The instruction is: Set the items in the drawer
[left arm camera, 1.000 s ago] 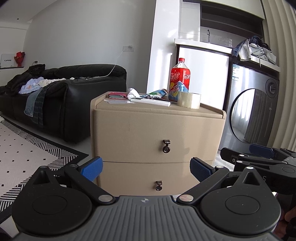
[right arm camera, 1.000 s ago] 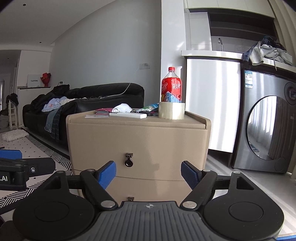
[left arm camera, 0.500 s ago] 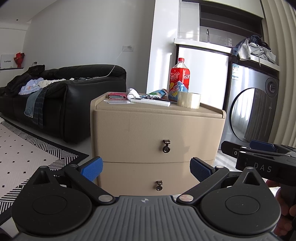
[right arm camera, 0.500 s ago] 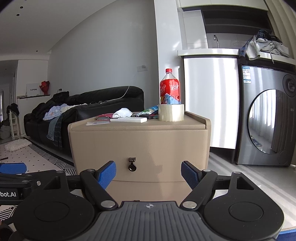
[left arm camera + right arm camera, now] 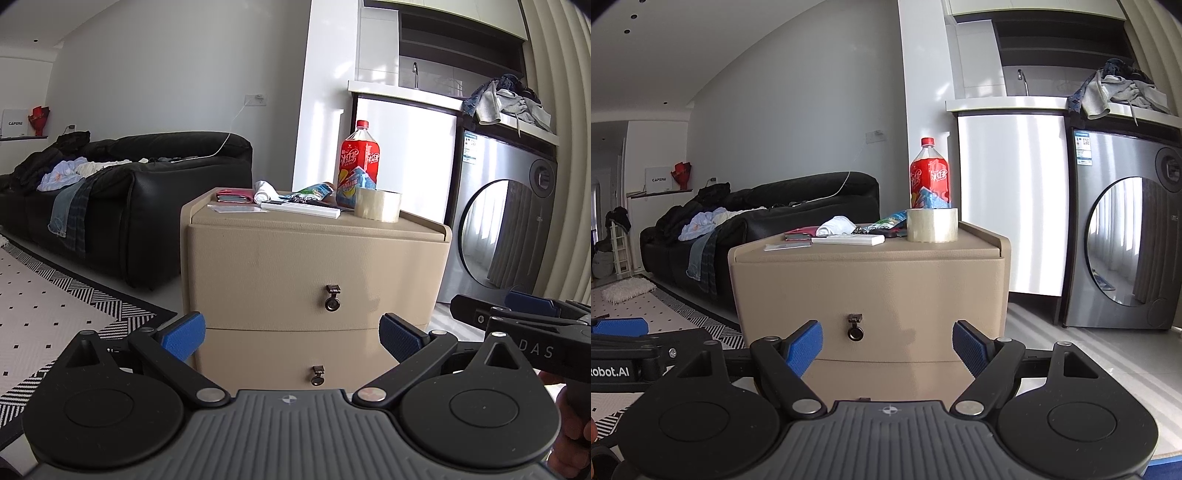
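Note:
A beige two-drawer cabinet (image 5: 314, 266) (image 5: 871, 288) stands ahead, both drawers closed, each with a small ring pull; the upper pull (image 5: 332, 299) (image 5: 855, 328) is in both views. On top lie a tape roll (image 5: 377, 205) (image 5: 932, 224), a red soda bottle (image 5: 358, 166) (image 5: 930, 177), a white flat box (image 5: 301, 210) (image 5: 848, 240), a white cloth (image 5: 266, 190), snack packets and a pink item (image 5: 234, 195). My left gripper (image 5: 291, 334) and right gripper (image 5: 887, 343) are open and empty, short of the cabinet front.
A black sofa (image 5: 129, 192) with clothes stands to the left, with a patterned rug (image 5: 55, 317) in front of it. A washing machine (image 5: 506, 229) (image 5: 1126, 254) and a white counter unit stand to the right.
The right gripper has moved closer to the cabinet and slightly up, toward the upper drawer pull. The left gripper has barely moved.

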Action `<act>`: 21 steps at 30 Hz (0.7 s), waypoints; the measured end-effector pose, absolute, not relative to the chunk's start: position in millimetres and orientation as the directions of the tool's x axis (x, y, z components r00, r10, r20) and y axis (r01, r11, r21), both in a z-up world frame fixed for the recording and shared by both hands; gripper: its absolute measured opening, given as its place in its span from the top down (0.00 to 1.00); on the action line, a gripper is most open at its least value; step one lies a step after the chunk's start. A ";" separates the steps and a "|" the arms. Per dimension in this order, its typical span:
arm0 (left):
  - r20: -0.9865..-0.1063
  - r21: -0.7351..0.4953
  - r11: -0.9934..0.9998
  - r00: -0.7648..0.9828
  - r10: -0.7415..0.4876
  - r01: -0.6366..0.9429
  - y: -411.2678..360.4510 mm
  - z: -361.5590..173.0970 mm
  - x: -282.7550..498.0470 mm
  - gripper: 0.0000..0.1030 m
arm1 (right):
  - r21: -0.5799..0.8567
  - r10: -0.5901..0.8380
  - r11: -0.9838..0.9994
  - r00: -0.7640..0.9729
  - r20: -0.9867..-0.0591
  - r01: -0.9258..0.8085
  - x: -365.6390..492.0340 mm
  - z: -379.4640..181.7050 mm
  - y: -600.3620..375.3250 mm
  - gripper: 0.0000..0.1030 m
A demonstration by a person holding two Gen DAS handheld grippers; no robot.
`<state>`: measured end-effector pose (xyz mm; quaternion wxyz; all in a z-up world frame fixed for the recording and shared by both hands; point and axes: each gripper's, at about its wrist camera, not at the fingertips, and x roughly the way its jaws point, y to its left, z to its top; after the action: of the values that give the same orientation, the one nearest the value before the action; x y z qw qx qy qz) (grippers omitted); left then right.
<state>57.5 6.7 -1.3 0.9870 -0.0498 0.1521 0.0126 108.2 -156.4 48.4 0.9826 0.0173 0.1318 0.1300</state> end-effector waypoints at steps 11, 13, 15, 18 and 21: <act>-0.302 -0.116 0.992 0.953 0.011 -0.048 10.2 -1.9 57.9 0.00 | 0.072 0.283 0.959 0.924 -0.257 -0.274 101.1 49.5 -155.2 0.21; -0.303 -0.112 0.992 0.953 0.016 -0.053 9.4 -2.0 58.2 0.00 | 0.071 0.289 0.957 0.922 -0.256 -0.280 99.8 50.0 -154.4 0.21; -0.304 -0.109 0.993 0.953 0.018 -0.053 8.9 -2.5 58.2 0.00 | 0.066 0.292 0.956 0.922 -0.255 -0.285 98.9 50.2 -153.0 0.21; -0.305 -0.109 0.992 0.952 0.022 -0.058 8.6 -2.5 58.6 0.00 | 0.061 0.296 0.955 0.921 -0.254 -0.290 97.5 50.8 -151.6 0.21; -0.304 -0.110 0.992 0.952 0.022 -0.058 7.9 -2.3 59.2 0.00 | 0.059 0.298 0.954 0.921 -0.250 -0.293 96.4 51.6 -151.2 0.21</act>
<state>59.2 7.9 -2.3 0.9863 -0.0586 0.1530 0.0202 96.4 -151.2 51.6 0.9800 0.0105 0.1293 0.1507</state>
